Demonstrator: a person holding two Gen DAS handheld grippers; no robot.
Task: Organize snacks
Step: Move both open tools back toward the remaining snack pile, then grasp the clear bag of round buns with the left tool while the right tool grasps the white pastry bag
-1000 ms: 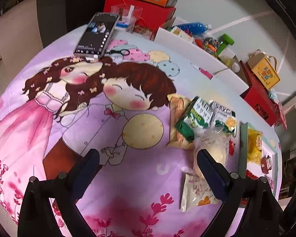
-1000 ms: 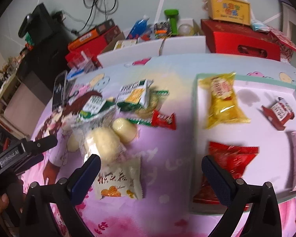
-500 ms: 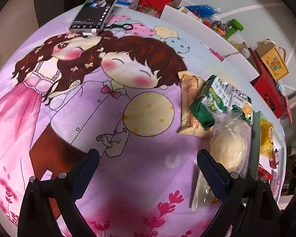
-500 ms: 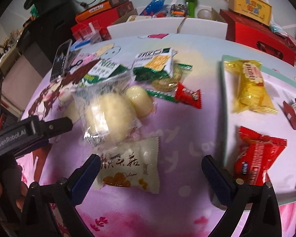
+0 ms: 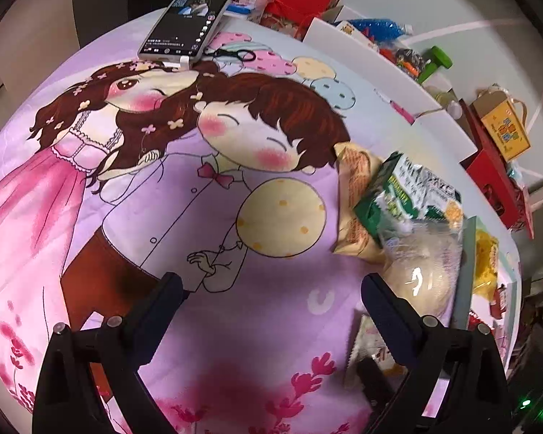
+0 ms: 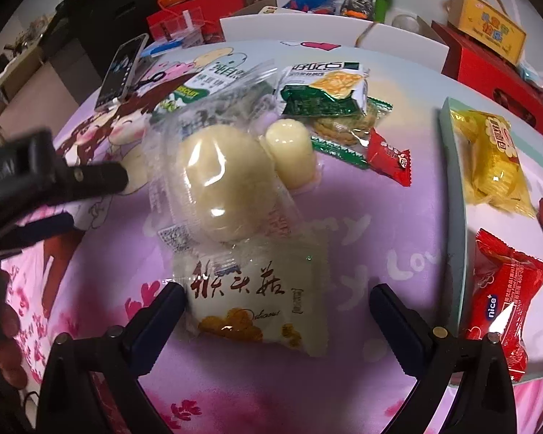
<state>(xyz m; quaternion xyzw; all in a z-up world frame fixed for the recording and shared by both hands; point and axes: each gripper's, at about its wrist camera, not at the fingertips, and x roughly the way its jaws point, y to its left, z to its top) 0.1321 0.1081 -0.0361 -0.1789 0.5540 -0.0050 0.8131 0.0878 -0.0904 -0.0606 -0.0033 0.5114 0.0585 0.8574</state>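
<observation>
My right gripper (image 6: 277,300) is open, its fingers straddling a white snack packet with red lettering (image 6: 257,300) on the purple cartoon cloth. Just beyond lies a clear-wrapped pale bun (image 6: 221,188), a small pale cylinder snack (image 6: 293,155), green cracker packets (image 6: 325,90) and a red candy (image 6: 387,155). The white tray (image 6: 452,217) at right holds a yellow bag (image 6: 492,159) and a red packet (image 6: 503,296). My left gripper (image 5: 271,289) is open over bare cloth, with the bun (image 5: 420,275) and green packets (image 5: 398,195) to its right.
A phone (image 5: 188,23) lies at the cloth's far edge beside black scissors (image 5: 235,54). Red boxes (image 6: 488,61), a yellow box (image 6: 488,30) and a white bin (image 6: 325,30) of items stand behind the table. A hand (image 6: 0,343) holds the left gripper.
The right gripper has come down and forward until the white packet sits between its fingers. The left gripper has drifted slightly closer to the cloth. No snack has moved.
</observation>
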